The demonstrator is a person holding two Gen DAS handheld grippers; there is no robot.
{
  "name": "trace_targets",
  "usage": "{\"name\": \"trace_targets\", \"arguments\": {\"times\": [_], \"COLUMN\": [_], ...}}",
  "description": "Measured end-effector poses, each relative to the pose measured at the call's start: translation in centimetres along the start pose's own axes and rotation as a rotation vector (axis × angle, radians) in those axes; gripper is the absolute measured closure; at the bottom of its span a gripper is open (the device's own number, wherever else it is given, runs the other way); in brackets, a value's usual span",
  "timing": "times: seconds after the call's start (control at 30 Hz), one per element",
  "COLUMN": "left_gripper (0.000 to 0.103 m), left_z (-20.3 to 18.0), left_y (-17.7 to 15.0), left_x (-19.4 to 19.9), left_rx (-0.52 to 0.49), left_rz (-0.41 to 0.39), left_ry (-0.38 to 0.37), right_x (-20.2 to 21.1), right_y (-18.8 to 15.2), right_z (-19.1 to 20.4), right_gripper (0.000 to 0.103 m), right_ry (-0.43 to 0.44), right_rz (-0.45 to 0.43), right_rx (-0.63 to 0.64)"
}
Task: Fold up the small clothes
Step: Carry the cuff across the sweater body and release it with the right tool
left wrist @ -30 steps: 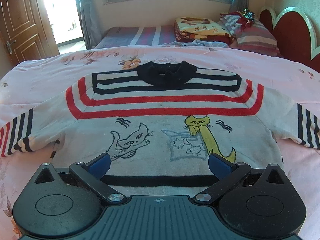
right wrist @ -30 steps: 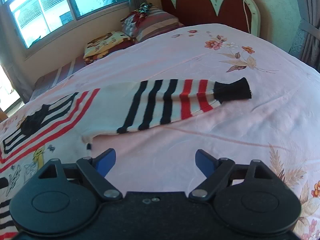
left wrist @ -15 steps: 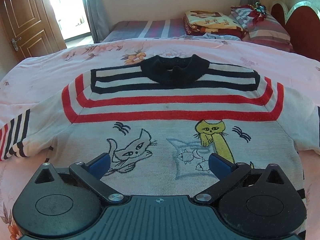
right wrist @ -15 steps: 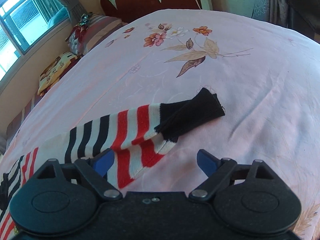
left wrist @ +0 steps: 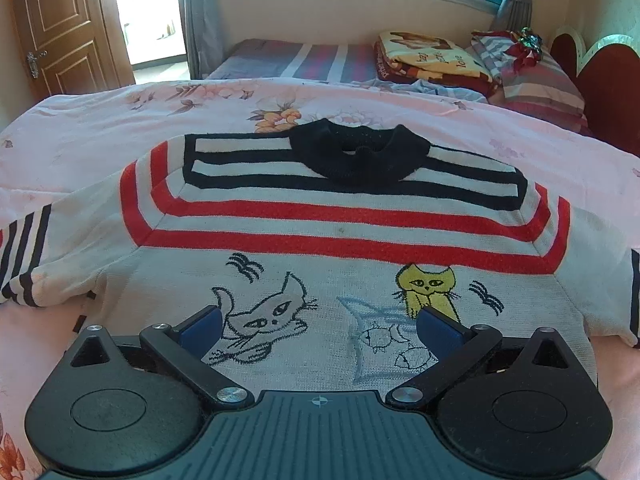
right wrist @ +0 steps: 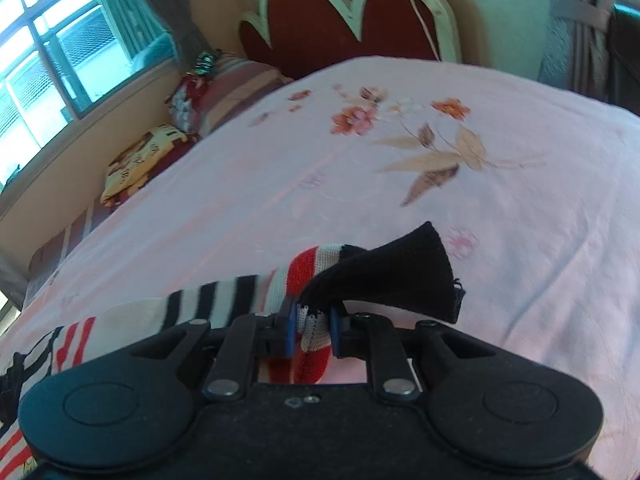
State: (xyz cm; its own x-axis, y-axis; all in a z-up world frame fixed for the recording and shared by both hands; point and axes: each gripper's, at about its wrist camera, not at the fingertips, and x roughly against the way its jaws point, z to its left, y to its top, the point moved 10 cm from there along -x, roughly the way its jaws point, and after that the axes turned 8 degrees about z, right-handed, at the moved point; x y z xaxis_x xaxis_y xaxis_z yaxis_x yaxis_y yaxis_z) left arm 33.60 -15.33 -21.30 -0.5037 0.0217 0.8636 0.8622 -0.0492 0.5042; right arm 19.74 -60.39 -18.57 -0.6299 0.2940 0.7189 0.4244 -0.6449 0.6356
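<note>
A small white sweater (left wrist: 320, 240) with red and black stripes, a black collar and cat drawings lies flat, front up, on the pink bedspread (left wrist: 100, 140). My left gripper (left wrist: 320, 324) is open and empty, low over the sweater's lower front by the cat drawings. In the right wrist view my right gripper (right wrist: 314, 330) is shut on the sweater's striped sleeve (right wrist: 224, 300) just behind its black cuff (right wrist: 400, 280). The cuff is lifted and bent over the fingers. The sleeve trails left toward the body.
A red scalloped headboard (right wrist: 340, 20) and striped pillows (left wrist: 532, 76) stand at the head of the bed. Folded blankets (left wrist: 424, 56) lie on a striped bench under the window. A wooden door (left wrist: 60, 24) is at the far left.
My right gripper went from open over the sleeve to shut on it near the cuff, lifting the cuff. My left gripper moved forward over the sweater's front and stayed open.
</note>
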Motion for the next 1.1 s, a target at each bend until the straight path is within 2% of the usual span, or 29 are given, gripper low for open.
{"name": "trace_targets", "arguments": {"times": [0.13, 0.2, 0.37, 0.43, 0.5, 0.57, 0.6, 0.63, 0.7, 0.73, 0.8, 0.87, 1.0, 1.03, 1.07, 1.1], "left_gripper": [0.000, 0.000, 0.000, 0.000, 0.000, 0.000, 0.000, 0.000, 0.000, 0.000, 0.000, 0.000, 0.002, 0.010, 0.049, 0.074], "left_z": [0.8, 1.8, 5.5, 6.5, 6.8, 6.4, 5.9, 5.1, 3.5, 2.8, 1.1, -0.4, -2.0, -2.0, -2.2, -2.3], "left_y": [0.9, 1.3, 1.9, 1.8, 1.7, 1.4, 1.2, 1.0, 0.7, 0.6, 0.3, 0.0, 0.2, 0.4, 0.5, 0.5], "left_x": [0.1, 0.3, 0.2, -0.1, -0.9, -2.0, -2.5, -3.1, -4.2, -4.6, -5.4, -5.9, -6.1, -6.1, -6.0, -6.3], "left_rx": [-0.012, 0.013, 0.138, 0.179, 0.199, 0.198, 0.198, 0.200, 0.201, 0.197, 0.187, 0.175, 0.168, 0.182, 0.190, 0.197], "left_rz": [-0.035, -0.029, 0.001, 0.012, 0.034, 0.063, 0.073, 0.089, 0.113, 0.122, 0.136, 0.137, 0.114, 0.104, 0.096, 0.118], "left_ry": [-0.058, -0.073, -0.147, -0.187, -0.239, -0.291, -0.323, -0.370, -0.433, -0.450, -0.487, -0.513, -0.503, -0.510, -0.529, -0.537], "right_x": [1.5, 2.1, 2.6, 2.0, 1.1, 0.9, 1.2, 2.0, 3.7, 4.5, 5.7, 6.4, 6.6, 6.5, 5.8, 5.5], "right_y": [-0.6, -2.2, -9.8, -13.5, -16.8, -19.2, -19.7, -19.9, -19.3, -18.5, -17.3, -16.3, -15.2, -15.0, -14.7, -14.6], "right_z": [8.4, 13.9, 26.5, 29.8, 31.7, 32.5, 32.5, 32.1, 30.9, 30.1, 28.0, 25.4, 21.0, 20.1, 19.3, 18.6], "right_gripper": [0.087, 0.087, 0.087, 0.085, 0.076, 0.067, 0.060, 0.058, 0.051, 0.051, 0.041, 0.040, 0.040, 0.040, 0.040, 0.040], "right_ry": [0.130, 0.230, 0.427, 0.466, 0.465, 0.452, 0.450, 0.456, 0.461, 0.447, 0.403, 0.359, 0.270, 0.249, 0.229, 0.215], "right_rz": [-0.010, 0.012, 0.126, 0.188, 0.234, 0.263, 0.264, 0.253, 0.219, 0.194, 0.142, 0.111, 0.097, 0.095, 0.100, 0.105], "right_rx": [0.174, 0.256, 0.449, 0.519, 0.581, 0.629, 0.639, 0.641, 0.641, 0.643, 0.640, 0.621, 0.576, 0.560, 0.545, 0.530]}}
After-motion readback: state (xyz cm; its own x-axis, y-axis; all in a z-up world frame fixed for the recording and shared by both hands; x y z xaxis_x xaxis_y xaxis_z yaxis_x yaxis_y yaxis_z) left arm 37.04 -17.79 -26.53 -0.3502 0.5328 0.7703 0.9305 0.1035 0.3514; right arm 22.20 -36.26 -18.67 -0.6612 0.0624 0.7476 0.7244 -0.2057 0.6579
